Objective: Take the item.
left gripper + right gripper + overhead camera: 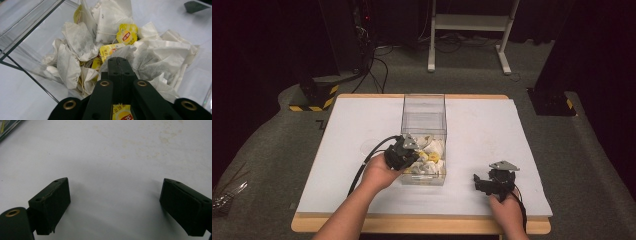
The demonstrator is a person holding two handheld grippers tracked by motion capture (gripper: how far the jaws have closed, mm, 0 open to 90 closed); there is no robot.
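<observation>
Two grippers were seen at the white table (492, 150). The left gripper (117, 62) was reached into the clear box (424, 120) near the table's middle, its jaws pressed together at the edge of the heap of tea bags (105, 45). A white tea bag (122, 52) lay right at the closed tips, but whether its paper was actually caught between the pads could not be told; a yellow tag (121, 113) was seen low between the jaw arms. The right gripper (115, 202) was held over bare tabletop well to the right of the box, its jaws spread wide with nothing between them.

For the step to be done well, it was judged that a single bag should be pinched by its paper body rather than by its thread, and lifted straight up and slowly, so that one bag alone would be drawn out. The threads and yellow tags (127, 35) were tangled through the heap, so neighbouring bags could be dragged along. The box's clear walls stood close on either side of the gripper and could be struck if it were tilted. Beyond the table a white frame (469, 30) and cables (377, 65) lay on the floor, well apart from the work.
</observation>
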